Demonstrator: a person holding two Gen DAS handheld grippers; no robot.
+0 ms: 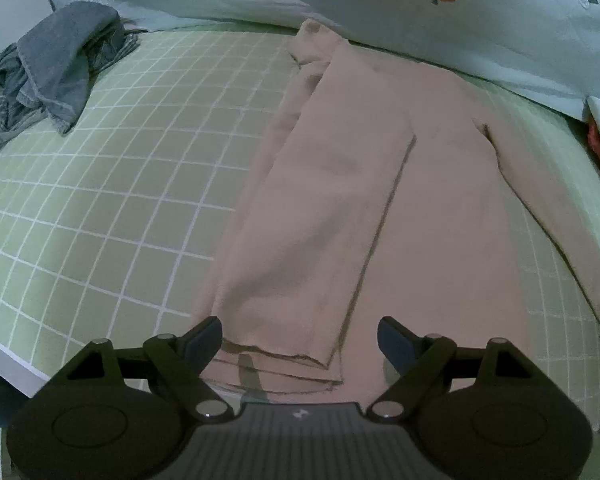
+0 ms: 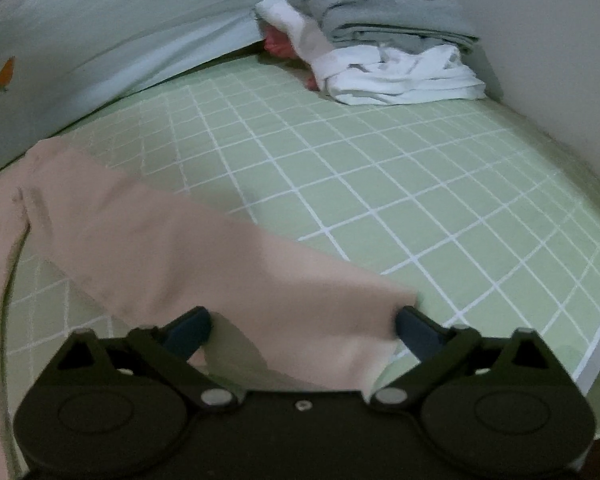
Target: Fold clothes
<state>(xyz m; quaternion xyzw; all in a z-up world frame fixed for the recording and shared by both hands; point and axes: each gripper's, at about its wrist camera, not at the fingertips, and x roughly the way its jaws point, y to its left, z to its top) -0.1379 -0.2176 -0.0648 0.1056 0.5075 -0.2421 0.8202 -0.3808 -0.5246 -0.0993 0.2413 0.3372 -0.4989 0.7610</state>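
Nearest the left camera, the left gripper [image 1: 300,338] hangs over the near hem of the pink garment [image 1: 380,200] with its fingers [image 1: 204,338] spread wide and nothing between them; the stacked hem edges lie right below, so it looks poised either to pinch those layers or to have just let them settle. In the right view the right gripper [image 2: 302,326] is also spread wide, and a pink strip [image 2: 220,264], seemingly a sleeve of the same garment, runs between its fingers [image 2: 414,330], but they do not close on it; whether the cloth rests on the bed or drapes over the tool is hard to tell through the blur. The garment lies lengthwise on the green checked bed [image 1: 120,180], its left side already turned in over the body so a long straight edge runs down the middle, which suits narrowing it before a crosswise fold. This fits both a fold under way and one just laid down. Farther off, a grey heap [image 1: 56,76] sits at the far left, apparently kept out of the folding area, and a folded stack [image 2: 396,60] of white and grey rests at the far right by the wall. Beyond lies a pale quilt [image 1: 420,12] with a carrot print.
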